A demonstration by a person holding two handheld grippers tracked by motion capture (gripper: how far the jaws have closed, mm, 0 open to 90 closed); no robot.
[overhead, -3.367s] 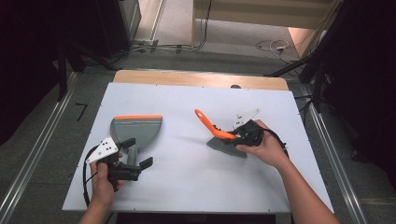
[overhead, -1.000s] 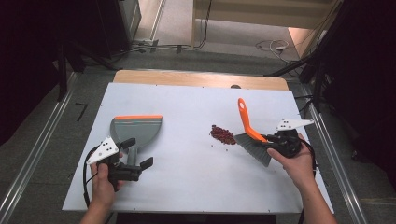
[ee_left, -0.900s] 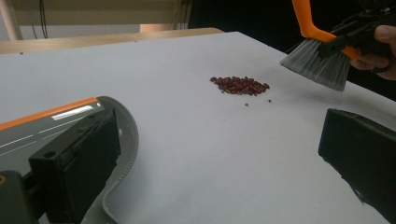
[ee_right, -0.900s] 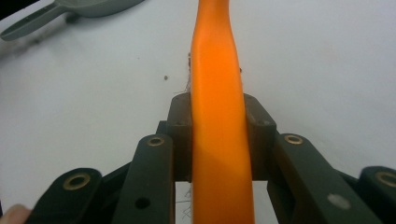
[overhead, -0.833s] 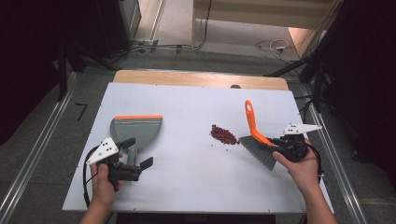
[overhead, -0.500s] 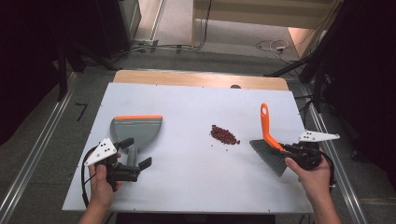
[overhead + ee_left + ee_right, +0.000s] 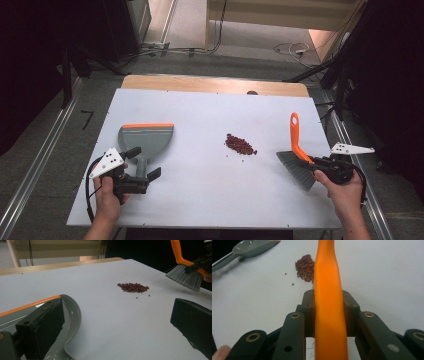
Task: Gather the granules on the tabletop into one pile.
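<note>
A grey dustpan [image 7: 146,137] with an orange lip lies flat on the left of the white table [image 7: 200,107]. My left gripper [image 7: 143,163] stands open at its handle; in the left gripper view the pan [image 7: 71,320] lies beside the left jaw, and my left gripper [image 7: 117,325] holds nothing. A small heap of dark red beans [image 7: 240,144] [image 7: 133,287] [image 7: 305,270] sits mid-table. My right gripper [image 7: 320,162] [image 7: 328,298] is shut on the orange handle of a brush [image 7: 295,137] [image 7: 328,270], whose grey bristles [image 7: 297,170] hover right of the beans.
The table's wooden back edge [image 7: 215,85] runs along the far side. Cables [image 7: 290,49] lie on the floor beyond it, and metal rails [image 7: 35,170] flank the table. A few stray beans [image 7: 137,297] lie near the heap.
My right gripper has carried the brush from mid-table out to the right and toward the front edge, leaving the bean heap in the open. The left gripper and dustpan have stayed put.
</note>
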